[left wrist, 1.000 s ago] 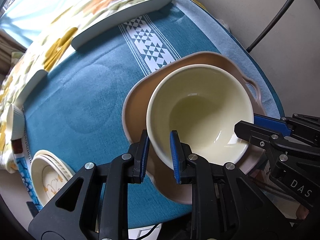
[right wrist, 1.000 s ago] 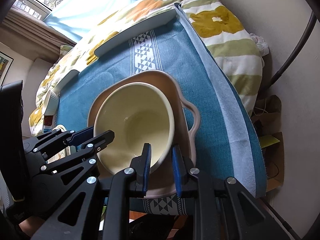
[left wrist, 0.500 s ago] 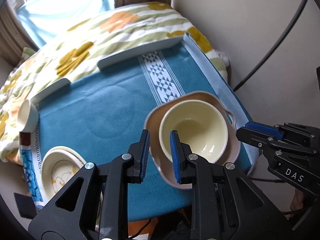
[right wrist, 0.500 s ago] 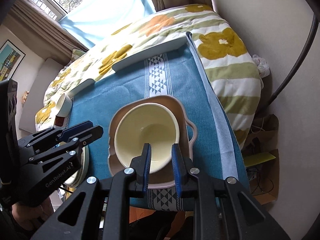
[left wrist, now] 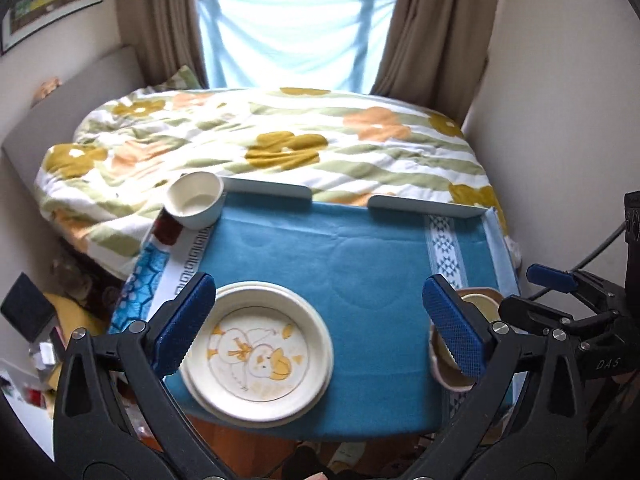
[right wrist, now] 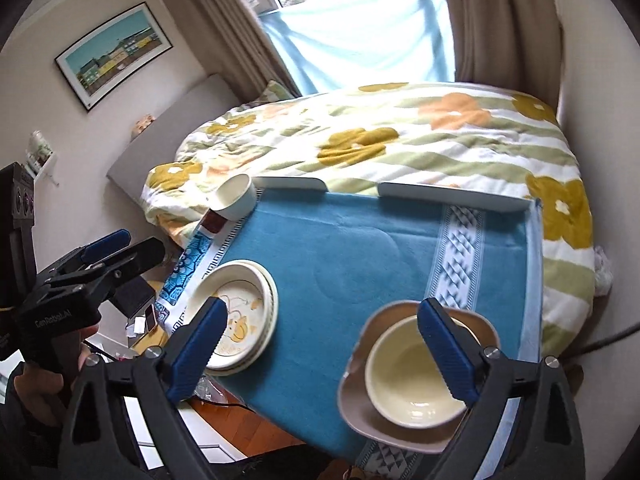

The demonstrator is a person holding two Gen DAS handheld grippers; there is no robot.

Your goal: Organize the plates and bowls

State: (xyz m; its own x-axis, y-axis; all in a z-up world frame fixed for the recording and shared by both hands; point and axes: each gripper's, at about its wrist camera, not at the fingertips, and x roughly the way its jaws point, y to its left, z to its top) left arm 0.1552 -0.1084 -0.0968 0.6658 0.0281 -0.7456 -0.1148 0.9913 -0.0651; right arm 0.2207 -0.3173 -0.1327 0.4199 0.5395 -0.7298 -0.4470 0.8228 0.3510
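Both grippers hang above the table with nothing in them: the left gripper (left wrist: 320,328) is spreading its blue pads (left wrist: 182,326) wide, jaws opening on empty air, and the right gripper (right wrist: 324,344) is doing the same, jaws opening with nothing pressed between them. Below the right one sits the cream bowl (right wrist: 408,380), nested inside the pinkish-tan handled dish (right wrist: 356,396) at the near right corner of the blue cloth (right wrist: 360,256); from the left wrist only a sliver of that pair shows behind the right-hand pad. Straight under the left gripper lies the stack of cream plates (left wrist: 256,354), the top one printed with yellow chicks, at the near left edge of the cloth. Further out, a small white bowl (left wrist: 195,199) stands at the far left corner, well apart from everything else, beside the two white rails (left wrist: 424,206) along the far edge. Beyond the table spreads the flowered bedspread (left wrist: 280,140), then the brown curtains (left wrist: 436,28) and window.
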